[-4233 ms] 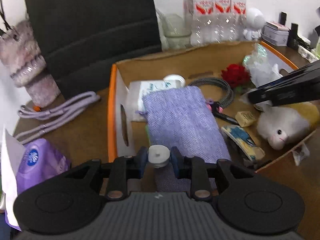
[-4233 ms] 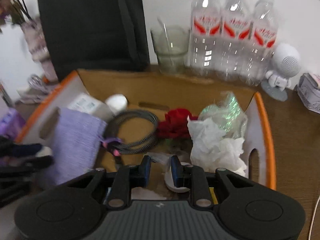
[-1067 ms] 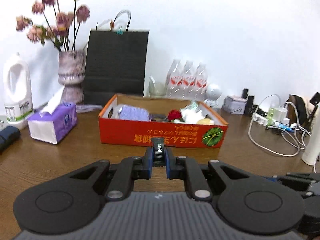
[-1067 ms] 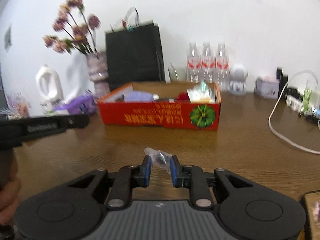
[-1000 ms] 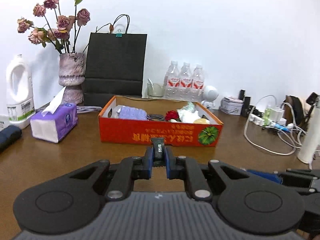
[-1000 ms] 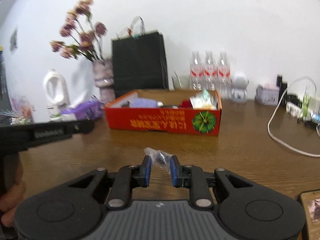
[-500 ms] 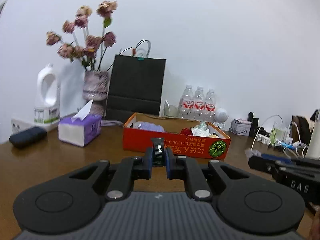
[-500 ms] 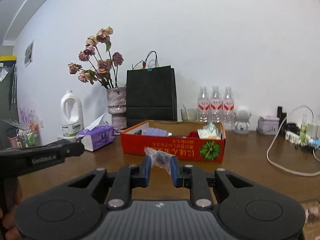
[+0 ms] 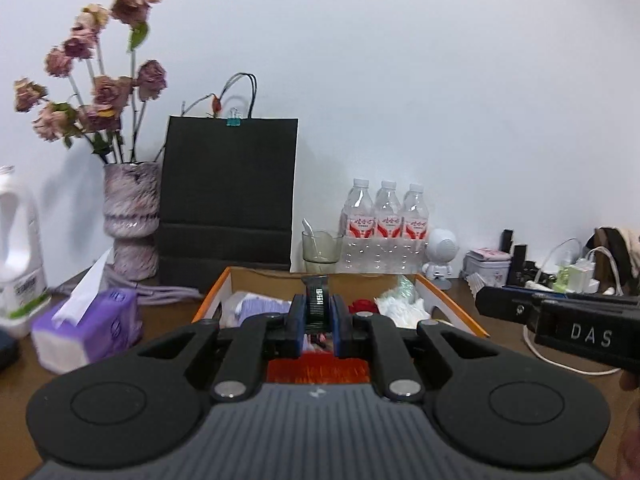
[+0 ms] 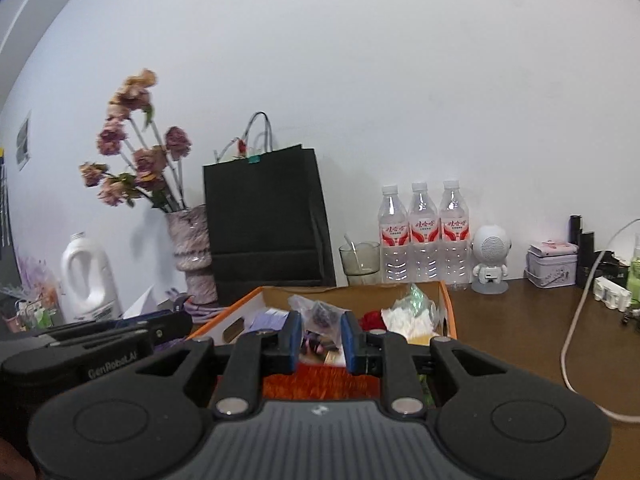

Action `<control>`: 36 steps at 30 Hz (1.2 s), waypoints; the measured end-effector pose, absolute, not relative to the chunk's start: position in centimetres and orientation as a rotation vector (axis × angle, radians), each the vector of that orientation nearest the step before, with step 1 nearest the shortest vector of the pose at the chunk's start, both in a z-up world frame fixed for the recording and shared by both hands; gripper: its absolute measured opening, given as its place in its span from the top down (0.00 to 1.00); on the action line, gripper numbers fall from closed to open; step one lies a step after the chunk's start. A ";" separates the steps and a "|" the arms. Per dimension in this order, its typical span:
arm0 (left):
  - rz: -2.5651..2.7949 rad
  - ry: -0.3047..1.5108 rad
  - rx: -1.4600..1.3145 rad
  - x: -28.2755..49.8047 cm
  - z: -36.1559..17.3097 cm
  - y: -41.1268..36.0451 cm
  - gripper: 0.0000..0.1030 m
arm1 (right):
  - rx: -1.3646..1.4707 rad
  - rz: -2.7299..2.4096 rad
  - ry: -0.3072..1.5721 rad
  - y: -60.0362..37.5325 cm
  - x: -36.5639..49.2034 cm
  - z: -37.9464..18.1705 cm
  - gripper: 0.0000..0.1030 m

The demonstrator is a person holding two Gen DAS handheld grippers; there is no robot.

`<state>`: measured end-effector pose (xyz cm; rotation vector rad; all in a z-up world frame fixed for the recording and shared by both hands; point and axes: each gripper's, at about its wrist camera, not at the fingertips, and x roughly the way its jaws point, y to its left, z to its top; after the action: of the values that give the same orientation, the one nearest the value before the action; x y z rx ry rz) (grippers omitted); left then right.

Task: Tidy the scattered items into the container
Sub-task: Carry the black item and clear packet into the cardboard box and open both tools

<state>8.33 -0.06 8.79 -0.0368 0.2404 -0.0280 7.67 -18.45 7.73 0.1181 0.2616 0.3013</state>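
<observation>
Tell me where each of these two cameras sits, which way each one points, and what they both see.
Left wrist: rides the left gripper, shut on a black clip; faces the orange box; the right gripper's side shows at right.
Right wrist: rides the right gripper, shut on a clear packet; same heading; the left gripper's side shows at left.
Shared: box, black bag, three bottles.

box front [image 9: 318, 369] blurred, mostly behind left gripper [image 9: 316, 326]
</observation>
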 end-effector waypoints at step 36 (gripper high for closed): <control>0.056 1.117 -0.069 30.3 10.4 3.8 0.14 | 0.127 0.170 1.085 -18.4 32.5 8.4 0.14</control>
<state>30.31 3.81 10.44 -0.0686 1.1173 0.0558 32.49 -18.45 8.45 0.1274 1.0855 0.1699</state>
